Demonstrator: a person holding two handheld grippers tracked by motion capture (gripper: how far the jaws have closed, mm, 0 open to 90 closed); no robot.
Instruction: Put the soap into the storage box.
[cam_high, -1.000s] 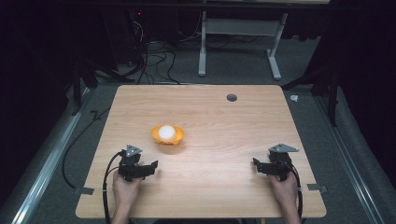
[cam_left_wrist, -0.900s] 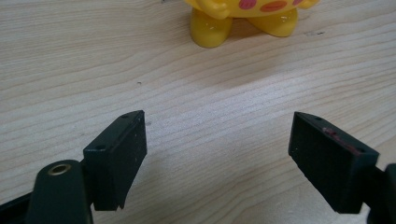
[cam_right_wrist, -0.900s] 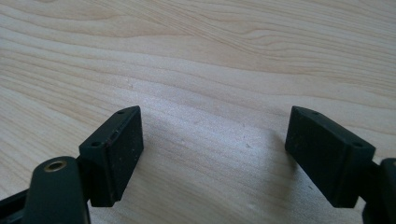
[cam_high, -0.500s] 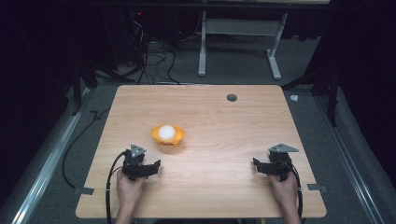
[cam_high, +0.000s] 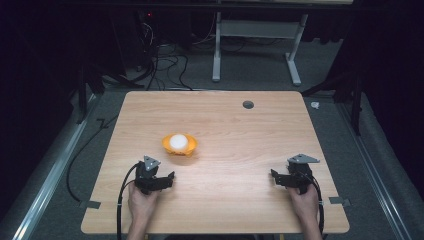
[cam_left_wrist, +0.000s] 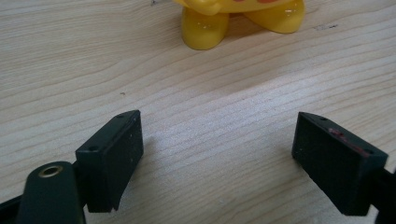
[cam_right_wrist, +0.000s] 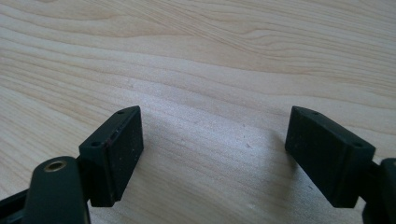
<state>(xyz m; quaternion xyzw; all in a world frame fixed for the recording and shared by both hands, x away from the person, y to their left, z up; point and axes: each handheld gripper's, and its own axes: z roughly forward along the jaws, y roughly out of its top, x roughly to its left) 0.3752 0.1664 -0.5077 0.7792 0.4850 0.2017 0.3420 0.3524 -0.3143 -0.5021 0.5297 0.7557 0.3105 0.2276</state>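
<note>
From above, your left gripper (cam_high: 169, 177) sits at 7 o'clock on the table (cam_high: 240, 125), the yellow toy (cam_high: 179, 144) near it at 1 o'clock, and your right gripper (cam_high: 275, 176) at 4 o'clock. Your left gripper view has the jaws spread wide, the toy's feet at 12 o'clock. Your right gripper view has jaws spread over bare wood.

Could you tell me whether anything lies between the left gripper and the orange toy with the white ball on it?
Nothing visible does. The left gripper is open, and bare table runs from its jaws to the orange toy. In the left gripper view, wood grain alone fills the gap up to the toy's yellow feet.
</note>
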